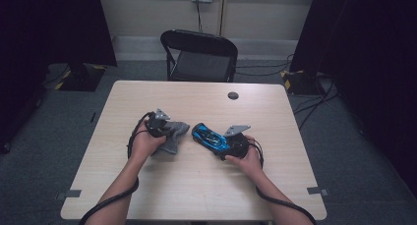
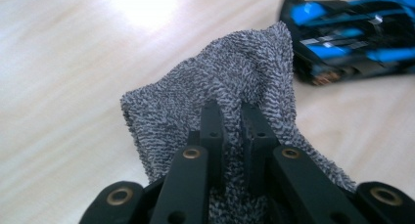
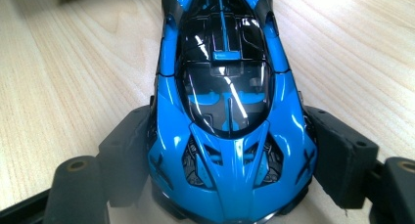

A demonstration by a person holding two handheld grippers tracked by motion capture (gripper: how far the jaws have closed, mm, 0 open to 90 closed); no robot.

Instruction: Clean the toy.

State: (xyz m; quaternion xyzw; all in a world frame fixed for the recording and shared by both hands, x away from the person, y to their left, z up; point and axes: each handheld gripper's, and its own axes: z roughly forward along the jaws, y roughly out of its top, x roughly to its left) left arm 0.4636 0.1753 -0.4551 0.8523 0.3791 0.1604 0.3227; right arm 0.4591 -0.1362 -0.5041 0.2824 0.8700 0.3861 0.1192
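A grey terry cloth [image 1: 174, 136] lies bunched on the wooden table [image 1: 147, 95], left of centre. My left gripper [image 1: 162, 126] is shut on the grey cloth [image 2: 235, 82]; in the left gripper view the two black jaws pinch a fold of it. To its right sits a blue and black toy sports car [image 1: 210, 139]. My right gripper [image 1: 227, 145] is shut on the car [image 3: 227, 126], its pads [image 3: 337, 155] pressed against both flanks at one end. The car [image 2: 352, 38] also lies beyond the cloth in the left gripper view.
A black folding chair [image 1: 199, 55] stands behind the far edge of the table. A small dark round disc [image 1: 233, 95] lies near that edge. Cables run over the grey floor at the right. Bare tabletop stretches in front of both hands.
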